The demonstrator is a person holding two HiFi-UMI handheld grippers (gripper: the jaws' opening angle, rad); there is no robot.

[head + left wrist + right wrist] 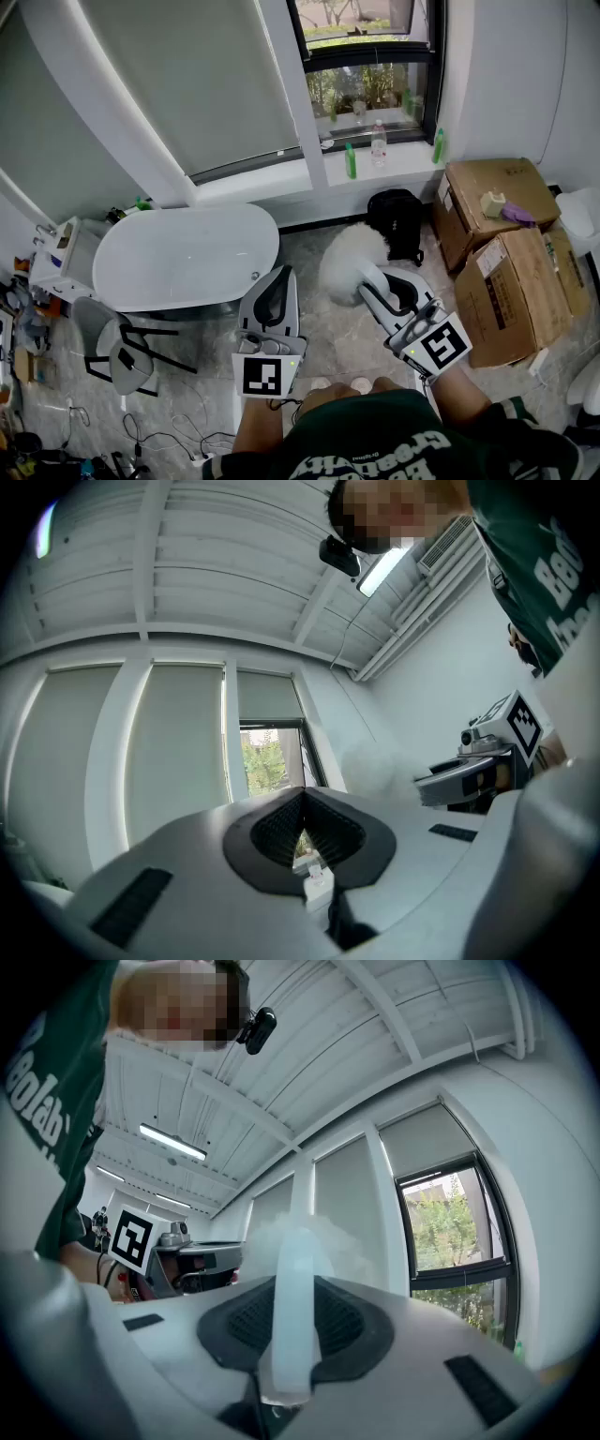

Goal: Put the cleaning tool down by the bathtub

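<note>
In the head view a white oval bathtub (183,258) stands on the floor at the left, under the blinds. My right gripper (373,279) is shut on the pale handle (292,1316) of a fluffy white duster (349,258). Its head hangs over the floor just right of the tub. In the right gripper view the handle stands upright between the pads, with the fluff (281,1237) above. My left gripper (281,274) hovers near the tub's right end. Its jaws are together with nothing in them (305,832).
Stacked cardboard boxes (506,272) fill the right side. A black bag (398,220) leans under the windowsill, where bottles (378,145) stand. A grey chair (122,352) sits in front of the tub. Cables (159,436) trail over the marble floor.
</note>
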